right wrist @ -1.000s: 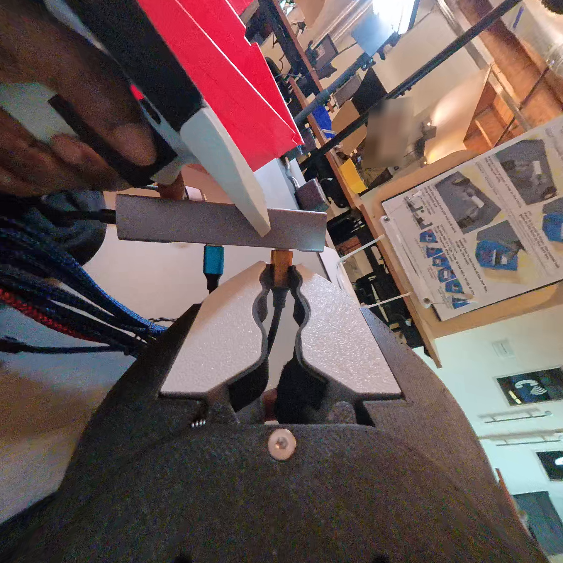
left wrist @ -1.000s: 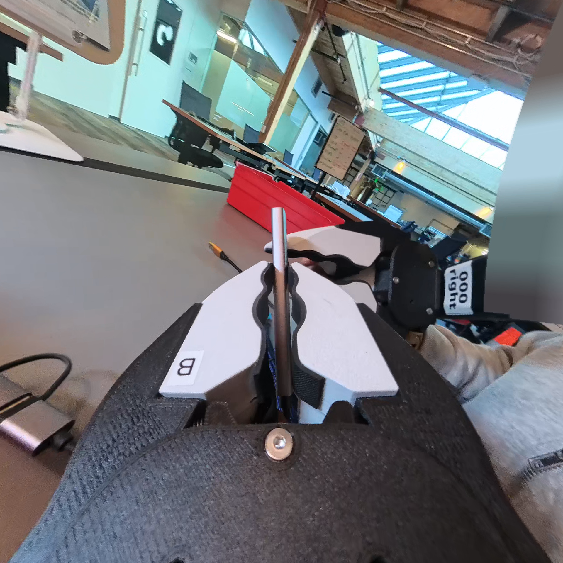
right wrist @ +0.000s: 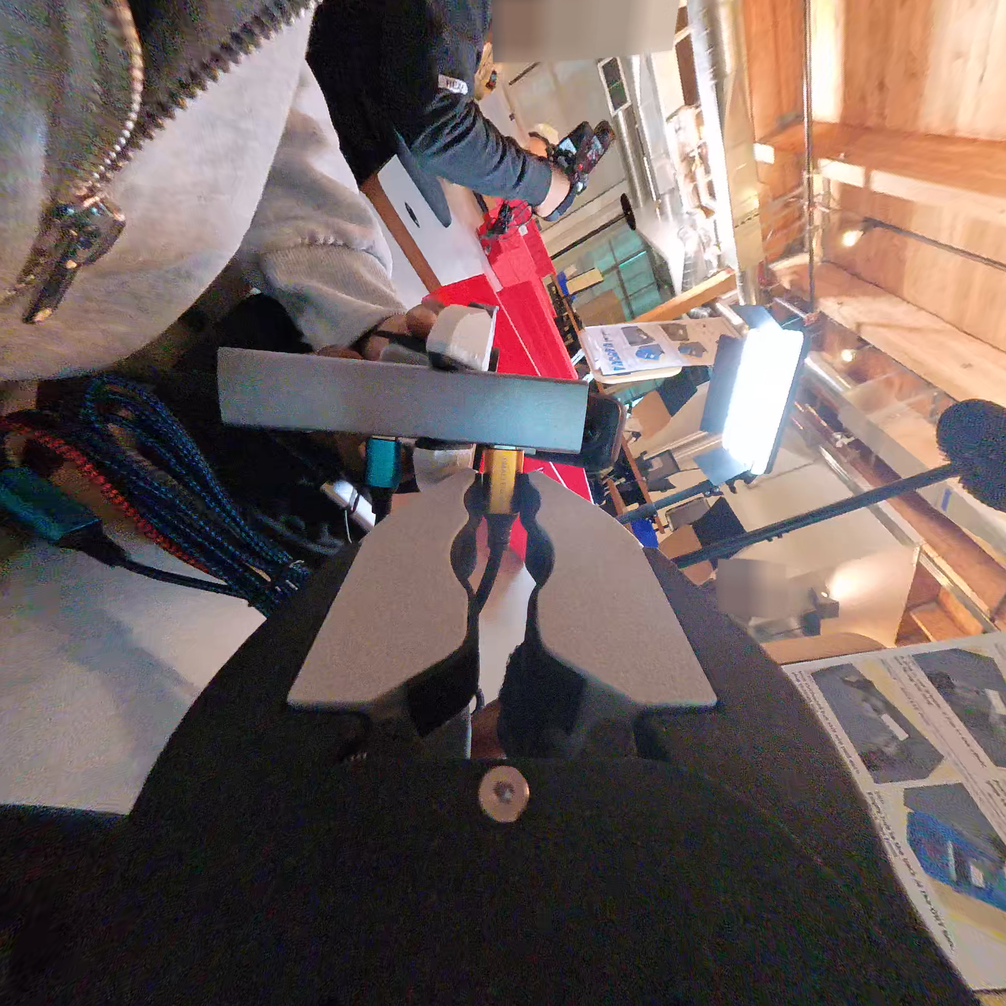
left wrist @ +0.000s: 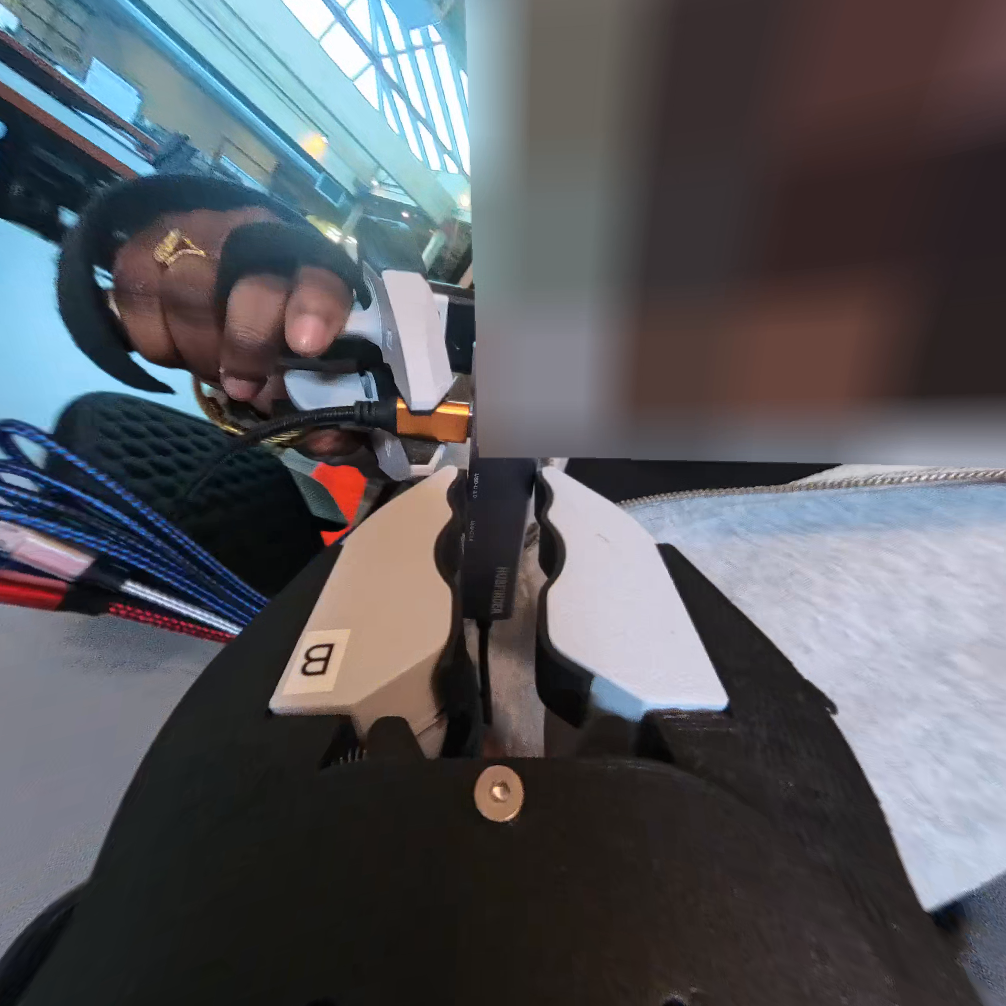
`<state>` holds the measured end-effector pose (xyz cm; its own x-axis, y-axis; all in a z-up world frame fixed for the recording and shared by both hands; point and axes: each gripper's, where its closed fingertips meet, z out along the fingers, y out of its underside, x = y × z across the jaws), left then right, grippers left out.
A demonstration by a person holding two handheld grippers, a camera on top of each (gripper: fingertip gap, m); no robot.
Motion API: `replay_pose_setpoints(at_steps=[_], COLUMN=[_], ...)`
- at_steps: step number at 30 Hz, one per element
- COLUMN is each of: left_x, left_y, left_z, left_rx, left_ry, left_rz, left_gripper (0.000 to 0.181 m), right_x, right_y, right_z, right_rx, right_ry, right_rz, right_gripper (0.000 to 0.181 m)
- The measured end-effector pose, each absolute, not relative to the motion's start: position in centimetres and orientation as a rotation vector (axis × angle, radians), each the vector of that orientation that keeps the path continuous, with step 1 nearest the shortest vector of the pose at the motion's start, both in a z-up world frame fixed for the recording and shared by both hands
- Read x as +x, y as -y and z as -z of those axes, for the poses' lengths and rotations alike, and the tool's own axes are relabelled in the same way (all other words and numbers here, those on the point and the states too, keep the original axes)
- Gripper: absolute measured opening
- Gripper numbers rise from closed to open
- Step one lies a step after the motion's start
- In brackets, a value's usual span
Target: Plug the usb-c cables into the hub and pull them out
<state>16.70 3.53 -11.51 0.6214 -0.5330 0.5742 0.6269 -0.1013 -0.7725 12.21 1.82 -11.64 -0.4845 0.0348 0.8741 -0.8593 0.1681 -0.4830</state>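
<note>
Since one second ago both views have turned and the hub now sits closer to the person's grey zipped jacket; the left gripper is still closed on the hub, which stands edge-on between its fingers, and the right gripper still pinches the orange usb-c plug at its fingertips. In the right wrist view the grey hub lies across just beyond the tips, the orange plug touching its lower edge; a teal plug sits in the hub just beside it. Farther out, braided blue and red cables lie bundled on the table.
</note>
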Motion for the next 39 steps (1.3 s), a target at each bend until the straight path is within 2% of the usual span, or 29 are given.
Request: replay_pose_setpoints(at_steps=[11, 32, 34, 39], left_x=[15.0, 12.0, 12.2, 13.6], left_y=[-4.7, -3.4, -3.5, -3.6], left_z=[13.9, 14.0, 13.9, 12.9], left_rx=[-1.524, -1.435, -1.442, -1.404], left_ry=[0.237, 0.408, 0.383, 0.294], left_rz=[0.598, 0.366, 0.343, 0.480], left_gripper=[0.022, 0.023, 0.023, 0.023], right_x=[10.2, 7.3, 7.6, 8.5], right_y=[-2.0, -0.8, -0.9, -0.9], right_z=[14.2, 16.0, 15.5, 13.1], right_rx=[0.625, 0.141, 0.156, 0.507], right_ry=[1.790, 2.018, 1.987, 1.714], right_rz=[-1.413, -1.528, -1.495, -1.282], right_gripper=[0.013, 0.014, 0.014, 0.013])
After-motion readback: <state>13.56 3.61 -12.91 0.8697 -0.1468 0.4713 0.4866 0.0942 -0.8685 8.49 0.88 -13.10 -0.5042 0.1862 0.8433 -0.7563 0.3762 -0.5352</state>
